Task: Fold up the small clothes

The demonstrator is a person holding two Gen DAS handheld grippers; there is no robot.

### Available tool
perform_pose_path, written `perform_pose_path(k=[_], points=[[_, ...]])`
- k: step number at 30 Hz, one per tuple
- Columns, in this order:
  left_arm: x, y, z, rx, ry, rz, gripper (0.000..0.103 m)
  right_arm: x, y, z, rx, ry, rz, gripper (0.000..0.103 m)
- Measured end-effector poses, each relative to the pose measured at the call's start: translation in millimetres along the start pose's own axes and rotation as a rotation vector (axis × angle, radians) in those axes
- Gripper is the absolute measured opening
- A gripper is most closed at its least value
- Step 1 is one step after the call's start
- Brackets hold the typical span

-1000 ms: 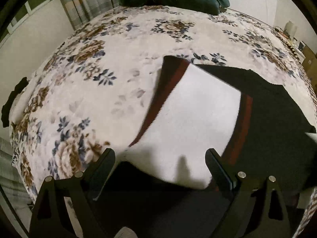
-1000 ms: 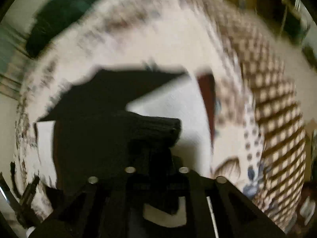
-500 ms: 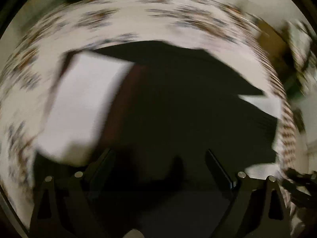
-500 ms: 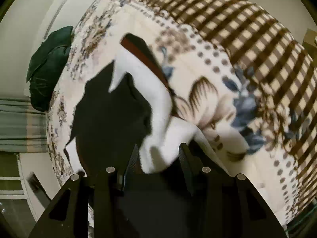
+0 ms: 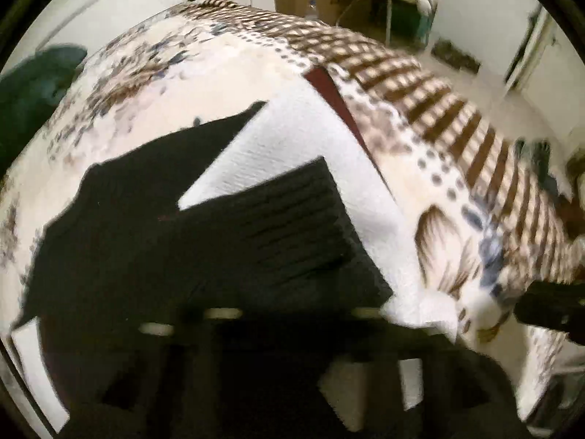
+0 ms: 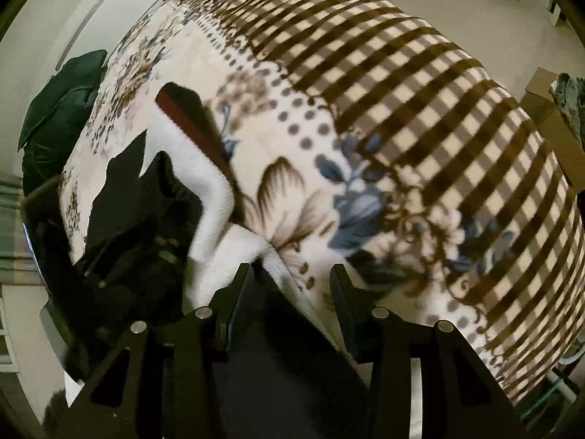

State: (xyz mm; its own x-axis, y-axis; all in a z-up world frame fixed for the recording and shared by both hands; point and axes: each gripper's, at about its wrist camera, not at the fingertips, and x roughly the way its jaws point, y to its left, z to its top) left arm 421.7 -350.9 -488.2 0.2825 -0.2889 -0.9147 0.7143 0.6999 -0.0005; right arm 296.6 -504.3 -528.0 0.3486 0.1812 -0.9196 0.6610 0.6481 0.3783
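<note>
The matte black two-finger right gripper (image 6: pixel 290 278) has flat tapered fingers (image 6: pixel 343 292), angular cut-out brackets and round silver screw heads; the black left gripper (image 5: pixel 292 314) shows blurred silver screws

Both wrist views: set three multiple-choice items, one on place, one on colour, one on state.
1. The dark green cushion lies: A at the cream floral blanket's far end; B on the floor; C on the garment.
2. The band edging the knitted garment's white panel is: A blue; B dark red; C yellow.
3. The black ribbed sleeve is: A rolled up; B dangling; C laid across the white panel.
A, it sits beyond the flowers; B, red borders the white; C, it overlaps the white.
</note>
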Motion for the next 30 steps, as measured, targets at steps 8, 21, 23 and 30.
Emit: perform_pose_path(k=[8,21,23,30], points=[[-90,82,-19,-0.293,-0.22,-0.045,0.005,-11,44,-19,-0.223,-0.015,-0.045,0.046],[-259,262,-110,-0.637,-0.438,0.215,0.005,99,245,-189,-1.356,-0.152,-0.39,0.046],[-269,270,-121,-0.658,-0.459,0.234,0.005,118,266,-216,-1.484,-0.194,-0.414,0.046],[-290,291,-136,-0.672,-0.504,0.234,0.005,180,309,-251,-1.631,-0.291,-0.588,0.034]])
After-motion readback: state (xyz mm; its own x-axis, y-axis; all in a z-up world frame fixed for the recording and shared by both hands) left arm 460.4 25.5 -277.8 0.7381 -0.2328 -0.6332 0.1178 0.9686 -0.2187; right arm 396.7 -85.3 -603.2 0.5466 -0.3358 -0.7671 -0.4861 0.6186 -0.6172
